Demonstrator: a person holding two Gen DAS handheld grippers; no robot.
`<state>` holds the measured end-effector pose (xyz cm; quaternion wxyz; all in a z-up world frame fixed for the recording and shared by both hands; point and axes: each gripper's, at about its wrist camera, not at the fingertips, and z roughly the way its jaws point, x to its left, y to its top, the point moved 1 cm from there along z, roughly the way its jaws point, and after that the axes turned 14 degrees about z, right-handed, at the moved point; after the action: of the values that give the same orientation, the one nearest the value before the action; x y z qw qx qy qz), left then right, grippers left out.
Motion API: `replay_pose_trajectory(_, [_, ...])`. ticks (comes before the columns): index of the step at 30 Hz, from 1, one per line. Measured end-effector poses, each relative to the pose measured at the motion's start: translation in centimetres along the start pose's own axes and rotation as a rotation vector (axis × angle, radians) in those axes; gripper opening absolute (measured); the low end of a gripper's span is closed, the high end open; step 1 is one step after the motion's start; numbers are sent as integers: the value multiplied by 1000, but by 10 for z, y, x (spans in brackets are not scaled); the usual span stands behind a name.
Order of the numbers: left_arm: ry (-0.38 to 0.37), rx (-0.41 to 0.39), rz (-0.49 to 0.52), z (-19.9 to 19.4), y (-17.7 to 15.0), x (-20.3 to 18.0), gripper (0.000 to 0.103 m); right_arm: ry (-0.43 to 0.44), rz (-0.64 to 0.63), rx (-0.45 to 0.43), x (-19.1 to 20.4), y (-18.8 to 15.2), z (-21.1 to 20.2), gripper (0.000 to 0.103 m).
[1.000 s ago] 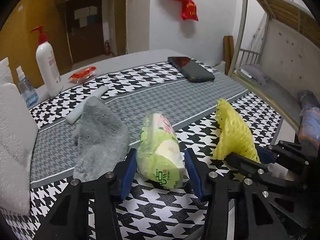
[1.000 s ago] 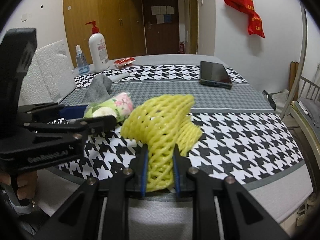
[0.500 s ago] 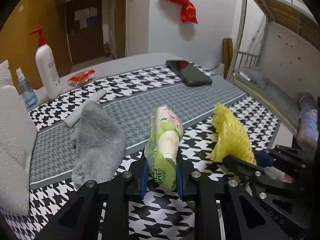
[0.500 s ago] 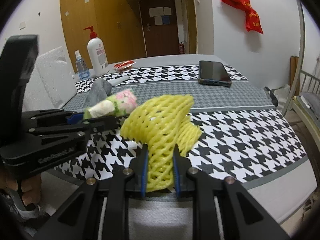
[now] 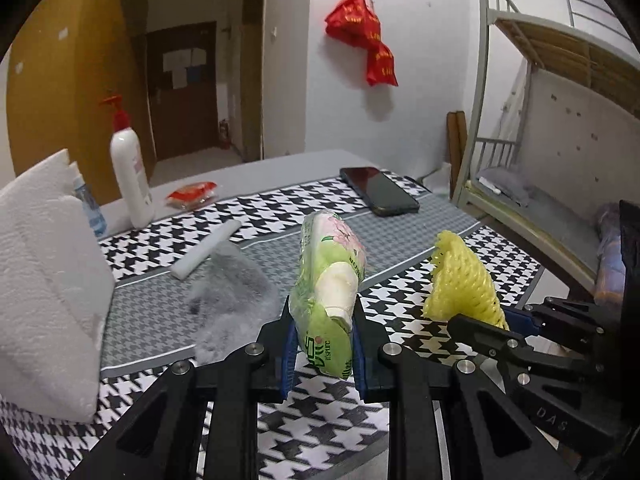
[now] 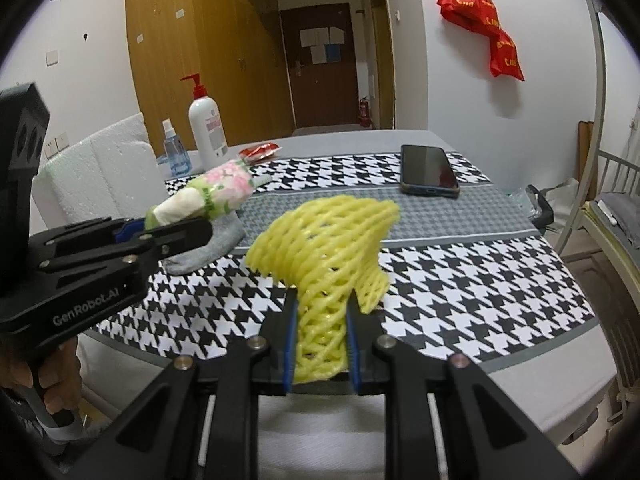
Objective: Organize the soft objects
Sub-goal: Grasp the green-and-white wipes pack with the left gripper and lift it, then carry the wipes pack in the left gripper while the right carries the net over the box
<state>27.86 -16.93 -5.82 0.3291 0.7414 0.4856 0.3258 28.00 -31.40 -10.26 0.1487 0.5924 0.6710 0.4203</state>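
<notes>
My left gripper [image 5: 322, 350] is shut on a green tissue pack [image 5: 330, 276] with a pink flower print, held tilted up off the houndstooth tablecloth [image 5: 312, 420]. The same tissue pack [image 6: 208, 198] shows at the left of the right wrist view, in the left gripper [image 6: 160, 230]. My right gripper [image 6: 321, 354] is shut on a yellow foam net sleeve [image 6: 328, 248], lifted above the table's near edge. That yellow net [image 5: 460, 284] and the right gripper [image 5: 508, 320] appear at the right of the left wrist view. A grey sock [image 5: 232, 300] lies flat behind the pack.
White foam blocks [image 5: 44, 280] stand at the left. A pump bottle [image 5: 130, 172], a small spray bottle [image 6: 174, 152], a red packet [image 5: 192, 194], a white foam stick [image 5: 206, 248] and a phone [image 5: 378, 190] lie toward the back. A bunk bed [image 5: 560, 160] stands to the right.
The left gripper closed on the tissue pack and lifted it off the cloth, tilting it upright. The right gripper kept its hold on the yellow net with little movement.
</notes>
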Motion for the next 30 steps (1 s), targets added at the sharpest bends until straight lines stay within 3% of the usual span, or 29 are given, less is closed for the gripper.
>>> replay_pose_trajectory(14, [69,-80,7,-48,-8,19,24,55,-28,-65,28,6,-27,24])
replay_pose_trajectory(30, [134,-78,-20,-72,-24,44,24,131,-65,-104,64,12,-38,24])
